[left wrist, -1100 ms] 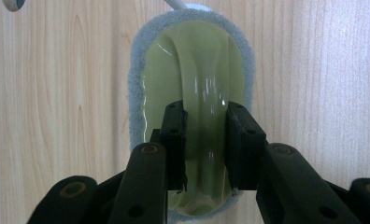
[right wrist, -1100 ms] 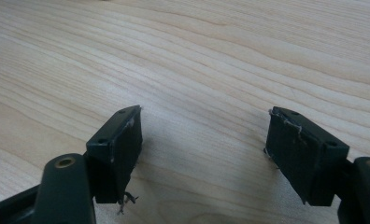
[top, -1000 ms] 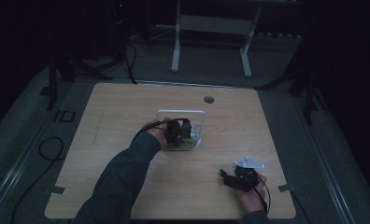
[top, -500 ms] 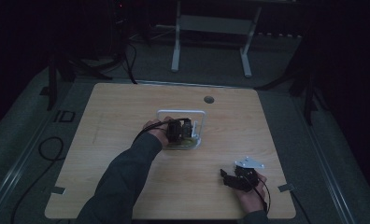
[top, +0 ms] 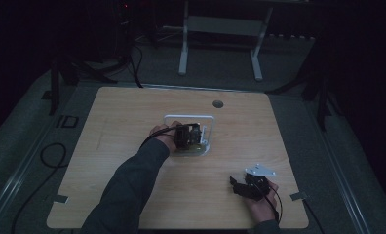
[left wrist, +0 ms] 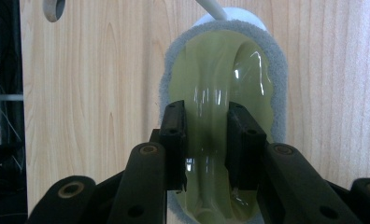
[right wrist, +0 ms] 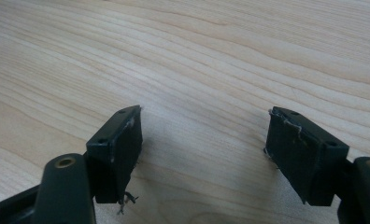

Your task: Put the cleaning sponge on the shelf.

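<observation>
The sponge (left wrist: 223, 84), a grey oval pad with a glossy yellow-green raised back, lies flat on the table (top: 132, 122), in the middle of it at the foot of a white wire rack (top: 208, 122). My left hand-held gripper (left wrist: 205, 140) is on it: in the left gripper view the two black jaws stand on either side of the raised yellow-green ridge, close against it, though I cannot tell for sure that they press it. In the high view my left hand (top: 163, 136) reaches in to the rack. Nearer to me, at the table's right front, my right hand-held gripper (right wrist: 204, 154) has its jaws wide apart over bare wood, with nothing between them. Beyond the rack, a round hole (top: 218, 104) sits near the table's far edge.
</observation>
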A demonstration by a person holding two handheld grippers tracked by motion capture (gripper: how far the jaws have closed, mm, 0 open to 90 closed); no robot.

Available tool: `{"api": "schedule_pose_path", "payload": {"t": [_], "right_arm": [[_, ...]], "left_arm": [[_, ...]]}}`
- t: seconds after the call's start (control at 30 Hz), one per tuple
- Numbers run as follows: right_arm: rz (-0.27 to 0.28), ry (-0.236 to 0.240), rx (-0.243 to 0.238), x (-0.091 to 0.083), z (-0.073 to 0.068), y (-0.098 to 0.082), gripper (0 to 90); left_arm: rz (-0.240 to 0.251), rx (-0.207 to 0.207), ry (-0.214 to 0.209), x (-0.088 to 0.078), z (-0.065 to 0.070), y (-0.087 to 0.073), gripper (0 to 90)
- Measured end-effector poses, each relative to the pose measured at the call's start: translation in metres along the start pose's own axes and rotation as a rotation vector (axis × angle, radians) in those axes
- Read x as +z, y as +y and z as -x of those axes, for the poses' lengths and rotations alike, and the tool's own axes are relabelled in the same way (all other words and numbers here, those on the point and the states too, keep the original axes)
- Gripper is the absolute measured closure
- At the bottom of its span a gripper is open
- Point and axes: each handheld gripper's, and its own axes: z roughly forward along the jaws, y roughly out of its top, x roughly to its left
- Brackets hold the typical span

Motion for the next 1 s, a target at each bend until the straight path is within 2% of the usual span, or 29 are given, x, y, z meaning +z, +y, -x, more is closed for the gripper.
{"api": "schedule_pose_path", "payload": {"t": [0.33,0.47,0.7,0.83,0.93,1.0], "right_arm": [[0.0,0.0,0.0,0.0,0.0,0.0,26.6],[0.0,0.0,0.0,0.0,0.0,0.0,26.6],[0.0,0.0,0.0,0.0,0.0,0.0,26.6],[0.0,0.0,0.0,0.0,0.0,0.0,26.6],[0.0,0.0,0.0,-0.0001,0.0,0.0,26.6],[0.0,0.0,0.0,0.0,0.0,0.0,26.6]], "left_arm": [[0.007,0.011,0.031,0.0018,0.0014,0.0017,66.7],[0.012,0.034,0.04,0.0022,0.0019,0.002,70.8],[0.026,0.045,0.059,0.0018,0.0021,0.0019,72.0],[0.029,0.039,0.056,0.0021,0.0021,0.0019,71.1],[0.029,0.028,0.056,0.0014,0.0016,0.002,67.2],[0.037,0.003,0.053,-0.0007,0.0016,0.0015,63.5]]}}
